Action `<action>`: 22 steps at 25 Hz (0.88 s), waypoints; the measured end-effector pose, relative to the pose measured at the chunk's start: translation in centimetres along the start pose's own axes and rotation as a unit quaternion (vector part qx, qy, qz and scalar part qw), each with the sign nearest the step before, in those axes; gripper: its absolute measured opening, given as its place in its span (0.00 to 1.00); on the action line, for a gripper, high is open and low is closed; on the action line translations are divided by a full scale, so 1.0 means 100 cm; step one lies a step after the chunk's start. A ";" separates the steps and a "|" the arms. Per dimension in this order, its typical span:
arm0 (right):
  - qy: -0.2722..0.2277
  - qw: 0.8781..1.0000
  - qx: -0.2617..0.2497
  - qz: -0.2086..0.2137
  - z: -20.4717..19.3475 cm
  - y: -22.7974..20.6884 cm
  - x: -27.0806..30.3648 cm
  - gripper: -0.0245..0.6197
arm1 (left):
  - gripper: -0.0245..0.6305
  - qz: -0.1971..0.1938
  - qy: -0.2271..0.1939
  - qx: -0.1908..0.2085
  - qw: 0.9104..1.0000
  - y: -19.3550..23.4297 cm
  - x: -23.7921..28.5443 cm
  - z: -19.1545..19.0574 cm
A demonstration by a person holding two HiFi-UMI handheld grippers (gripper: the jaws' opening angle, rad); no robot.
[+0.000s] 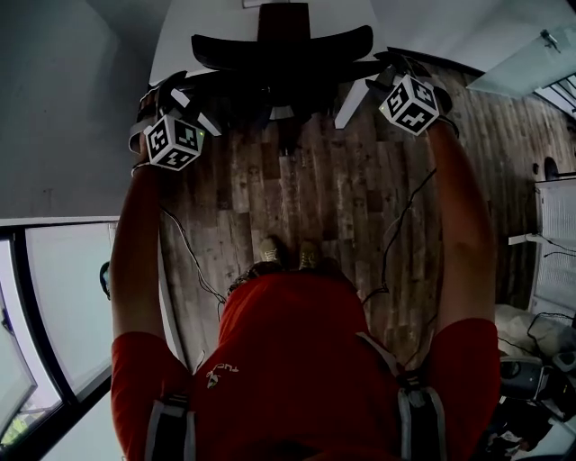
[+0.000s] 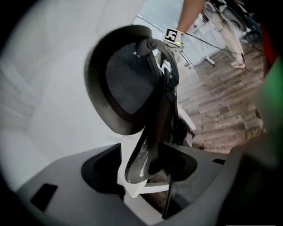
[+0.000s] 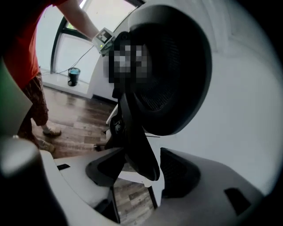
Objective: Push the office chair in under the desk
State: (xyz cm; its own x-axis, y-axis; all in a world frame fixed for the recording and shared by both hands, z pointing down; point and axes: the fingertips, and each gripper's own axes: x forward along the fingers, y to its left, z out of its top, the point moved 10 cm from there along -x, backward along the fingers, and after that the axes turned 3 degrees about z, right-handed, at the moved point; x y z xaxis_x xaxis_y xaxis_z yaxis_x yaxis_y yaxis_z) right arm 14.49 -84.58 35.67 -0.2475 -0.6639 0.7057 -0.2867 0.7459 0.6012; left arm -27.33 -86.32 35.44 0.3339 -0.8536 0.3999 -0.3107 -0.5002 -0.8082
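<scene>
The office chair (image 1: 283,45) stands at twelve o'clock, tucked against the white desk (image 1: 184,31). The left gripper (image 2: 141,167) at ten and the right gripper (image 3: 141,173) at two gape wide, the chair's back edge loose between their jaws.

Chair at the desk
The office chair (image 1: 282,54) stands before the desk (image 1: 202,27), its backrest between the left gripper (image 2: 143,170) and right gripper (image 3: 140,173) (one at each edge).

Office chair (image 1: 281,47): black, upright on wood-plank floor (image 1: 306,207), with a curved backrest (image 2: 126,84) carrying a dark mesh panel. Stands pushed in at white worktop (image 1: 193,22), backrest at its near edge.
</scene>
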 end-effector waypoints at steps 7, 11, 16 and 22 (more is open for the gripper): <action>-0.138 0.974 0.170 -0.059 0.005 0.026 -0.044 0.42 | 0.42 0.049 -0.072 -0.172 0.981 -0.015 -0.046 0.023; -0.226 0.943 0.234 -0.073 0.019 0.050 -0.056 0.33 | 0.32 0.057 -0.134 -0.271 0.952 -0.029 -0.073 0.049; -0.271 0.927 0.251 -0.062 0.042 0.080 -0.053 0.25 | 0.21 0.049 -0.182 -0.346 0.919 -0.049 -0.085 0.077; -0.345 0.896 0.273 -0.056 0.079 0.106 -0.058 0.12 | 0.09 0.031 -0.231 -0.409 0.882 -0.067 -0.097 0.100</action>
State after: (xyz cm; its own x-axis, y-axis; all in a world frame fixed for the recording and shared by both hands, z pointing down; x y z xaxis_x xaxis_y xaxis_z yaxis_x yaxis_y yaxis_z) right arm 5.55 -73.21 34.95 -0.6479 -0.7491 0.1382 -0.7099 0.6596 0.2471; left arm -19.60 -73.22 32.67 0.5627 -0.8266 -0.0057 -0.8158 -0.5542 -0.1651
